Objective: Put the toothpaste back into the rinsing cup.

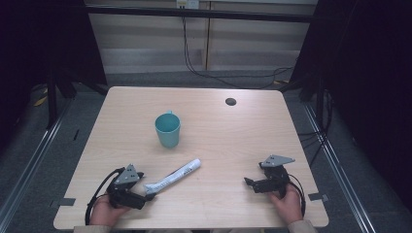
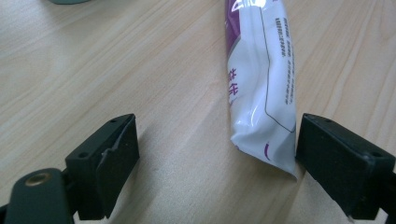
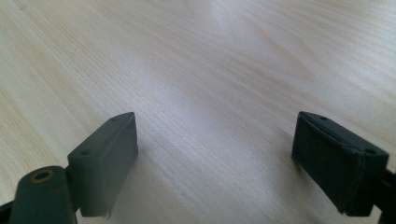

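On the tabletop point(image 1: 233, 141), near the 7 o'clock corner, my left gripper point(image 1: 145, 194) sits w/ its fingers point(image 2: 109, 163) spread wide, nothing clamped. A white tube point(image 1: 173, 176) w/ purple print lies flat, slanting from 7 toward 1 o'clock; its crimped end point(image 2: 266, 144) sits between my left fingers, just beside the right-hand one, well apart from the other. Can't tell if it touches that finger. Tube's cap end points toward the teal cup point(image 1: 167, 129), which stands upright near the tabletop's center, approx 12 o'clock from the tube. My right gripper point(image 1: 250, 183) rests over at 5 o'clock, fingers point(image 3: 105, 158) also wide open, bare wood between them. A small dark hole point(image 1: 231, 101) sits at the far edge, approx 1 o'clock.
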{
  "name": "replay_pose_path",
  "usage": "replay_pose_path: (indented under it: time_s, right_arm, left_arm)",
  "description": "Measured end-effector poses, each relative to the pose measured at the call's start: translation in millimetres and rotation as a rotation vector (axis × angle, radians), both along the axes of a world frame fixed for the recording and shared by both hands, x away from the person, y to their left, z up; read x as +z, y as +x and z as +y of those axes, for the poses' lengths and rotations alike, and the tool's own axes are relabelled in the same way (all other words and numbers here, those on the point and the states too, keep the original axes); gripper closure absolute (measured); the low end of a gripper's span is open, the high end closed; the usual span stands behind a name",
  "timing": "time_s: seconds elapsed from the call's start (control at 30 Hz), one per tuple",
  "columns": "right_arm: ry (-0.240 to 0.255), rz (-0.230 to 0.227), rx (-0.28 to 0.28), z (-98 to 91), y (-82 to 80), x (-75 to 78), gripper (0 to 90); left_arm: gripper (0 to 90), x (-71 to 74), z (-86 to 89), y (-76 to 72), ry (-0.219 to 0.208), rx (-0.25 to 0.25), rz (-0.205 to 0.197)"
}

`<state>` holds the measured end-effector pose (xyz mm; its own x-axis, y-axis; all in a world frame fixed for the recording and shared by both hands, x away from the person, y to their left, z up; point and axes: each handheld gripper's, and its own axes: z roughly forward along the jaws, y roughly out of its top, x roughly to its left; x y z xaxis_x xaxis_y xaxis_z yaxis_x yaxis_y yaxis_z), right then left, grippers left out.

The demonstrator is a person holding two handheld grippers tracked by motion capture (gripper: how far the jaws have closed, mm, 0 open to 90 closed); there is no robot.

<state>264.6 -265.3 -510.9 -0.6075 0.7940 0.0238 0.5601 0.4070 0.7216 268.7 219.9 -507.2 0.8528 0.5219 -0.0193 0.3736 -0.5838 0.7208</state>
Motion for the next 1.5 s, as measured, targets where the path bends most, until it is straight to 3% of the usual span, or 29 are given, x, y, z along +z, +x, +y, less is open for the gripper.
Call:
replay_pose_path:
  time_s: [0.23, 0.37, 0.4, 0.43, 0.6, 0.63, 0.67, 0.87, 0.9, 1.07, 1.27, 1.37, 1.5]
  right_arm:
    - [0.0, 0.0, 0.0, 0.0, 0.0, 0.0, 13.6]
    - [0.0, -0.001, 0.001, 0.0, 0.1, 0.0, 13.6]
    - [0.0, -0.001, 0.001, 0.0, 0.1, 0.0, 13.6]
    - [0.0, -0.001, 0.001, 0.0, 0.1, 0.0, 13.6]
    - [0.0, -0.001, 0.001, 0.0, 0.1, 0.0, 13.6]
    - [0.0, -0.001, 0.001, 0.0, 0.1, 0.0, 13.6]
    - [0.0, -0.001, 0.001, 0.0, 0.1, 0.0, 13.6]
    - [0.002, -0.001, 0.001, -0.1, 0.2, -0.1, 13.7]
    - [-0.001, -0.002, 0.0, -0.2, 0.2, 0.0, 13.7]
    - [-0.001, -0.002, 0.0, -0.2, 0.2, 0.0, 13.7]
    - [0.0, -0.002, 0.0, -0.1, 0.1, 0.0, 13.7]
    - [-0.001, -0.001, 0.0, -0.1, 0.1, 0.0, 13.7]
    - [-0.001, -0.002, 0.0, -0.2, 0.2, 0.0, 13.7]
  left_arm:
    - [12.7, 0.3, -0.5, -2.0, 0.0, 0.019, 0.005]
    - [15.9, 5.8, -3.6, -0.3, 0.047, 0.03, 0.031]
    - [17.7, 10.7, -6.5, 0.3, 0.083, 0.035, 0.066]
    - [19.6, 12.9, -7.8, 0.4, 0.089, 0.029, 0.084]
    - [22.7, 19.8, -15.2, -1.2, 0.146, -0.007, 0.107]
    - [22.9, 24.6, -21.1, 0.5, 0.207, -0.03, 0.136]
    - [23.9, 28.0, -24.1, 1.8, 0.235, -0.039, 0.148]
    - [25.7, 41.2, -37.5, 11.4, 0.297, -0.052, 0.196]
    - [25.9, 44.9, -43.4, 15.8, 0.336, -0.051, 0.216]
    - [29.6, 47.3, -59.0, 22.6, 0.407, -0.075, 0.236]
    - [34.2, 41.9, -71.3, 27.9, 0.44, -0.093, 0.269]
    - [35.6, 39.1, -77.2, 29.9, 0.481, -0.108, 0.277]
    - [36.0, 37.9, -80.8, 33.4, 0.482, -0.094, 0.295]
